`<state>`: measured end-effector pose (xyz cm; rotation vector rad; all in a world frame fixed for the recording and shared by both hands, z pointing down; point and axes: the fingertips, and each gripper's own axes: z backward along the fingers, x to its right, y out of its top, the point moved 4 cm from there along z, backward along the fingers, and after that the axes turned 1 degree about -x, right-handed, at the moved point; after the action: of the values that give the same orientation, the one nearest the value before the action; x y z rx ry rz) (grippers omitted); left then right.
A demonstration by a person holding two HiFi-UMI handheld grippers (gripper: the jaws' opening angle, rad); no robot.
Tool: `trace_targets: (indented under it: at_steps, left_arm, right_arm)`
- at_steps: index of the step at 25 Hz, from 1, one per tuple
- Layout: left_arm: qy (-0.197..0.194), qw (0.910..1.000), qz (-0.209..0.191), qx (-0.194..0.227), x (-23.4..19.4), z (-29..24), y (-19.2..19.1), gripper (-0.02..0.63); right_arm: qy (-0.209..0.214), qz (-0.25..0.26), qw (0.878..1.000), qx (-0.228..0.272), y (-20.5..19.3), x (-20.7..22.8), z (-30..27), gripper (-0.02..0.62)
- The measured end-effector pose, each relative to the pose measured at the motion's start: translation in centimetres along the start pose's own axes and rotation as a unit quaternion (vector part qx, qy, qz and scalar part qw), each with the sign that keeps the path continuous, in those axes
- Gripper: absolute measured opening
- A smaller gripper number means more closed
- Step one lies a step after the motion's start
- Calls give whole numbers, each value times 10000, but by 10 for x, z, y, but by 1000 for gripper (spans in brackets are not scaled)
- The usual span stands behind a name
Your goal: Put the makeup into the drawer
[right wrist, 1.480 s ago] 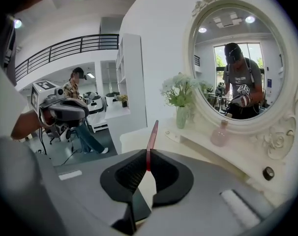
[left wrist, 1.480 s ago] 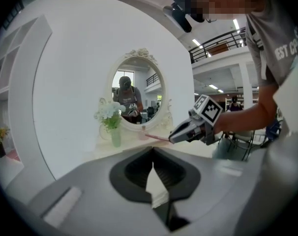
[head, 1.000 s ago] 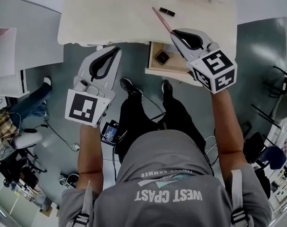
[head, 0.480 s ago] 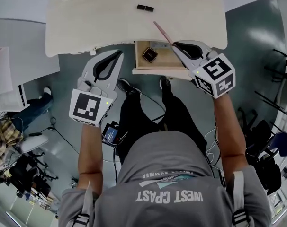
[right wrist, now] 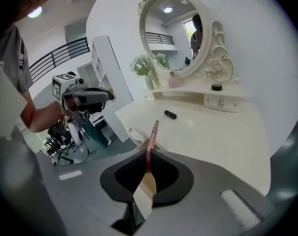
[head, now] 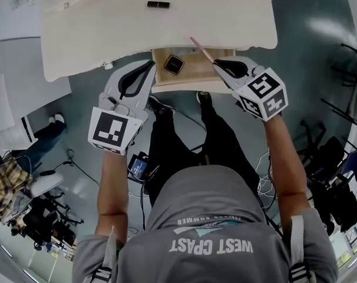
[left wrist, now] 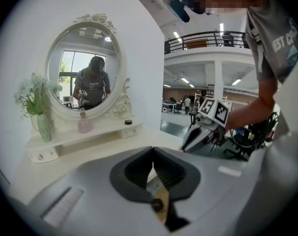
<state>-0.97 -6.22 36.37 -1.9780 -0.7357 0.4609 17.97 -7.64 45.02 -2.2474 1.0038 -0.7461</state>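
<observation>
My right gripper (head: pixel 216 62) is shut on a thin pink makeup pencil (head: pixel 201 48) that sticks out past its tips over the right part of the open wooden drawer (head: pixel 193 74). The right gripper view shows the pencil (right wrist: pixel 151 140) pinched between the jaws. A black square compact (head: pixel 174 64) lies inside the drawer, near its left end. My left gripper (head: pixel 150 64) hangs just left of the drawer, shut and empty; its tips (left wrist: pixel 152 150) meet. A black lipstick tube (head: pixel 158 5) lies on the cream vanity top (head: pixel 225 16), and it shows again as the lipstick tube (right wrist: pixel 170 114).
An oval mirror (right wrist: pixel 174 33) with a small shelf, a pink bottle (left wrist: pixel 84 124) and a vase of flowers (left wrist: pixel 38 107) stands at the back of the vanity. The person's legs and shoes (head: pixel 158 106) are below the drawer. Chairs and cables lie on the floor around.
Both grippers have come down towards the drawer's front. The right one brought the pink pencil from over the table top to above the drawer; the left one drew close to the drawer's left side.
</observation>
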Motion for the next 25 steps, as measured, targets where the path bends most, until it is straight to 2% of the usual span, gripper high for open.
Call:
trace_targets:
  at_steps: [15,25]
  left_arm:
    - [-379,9989,24,-263,18,-65,-42,2]
    - [-586,9972,61,-457,19,-76,-68,2]
  right_arm:
    - [219,-407,9949,-900,-102,36,-43,26]
    - [40,-234,9887,-1482,-133,39,-71,28]
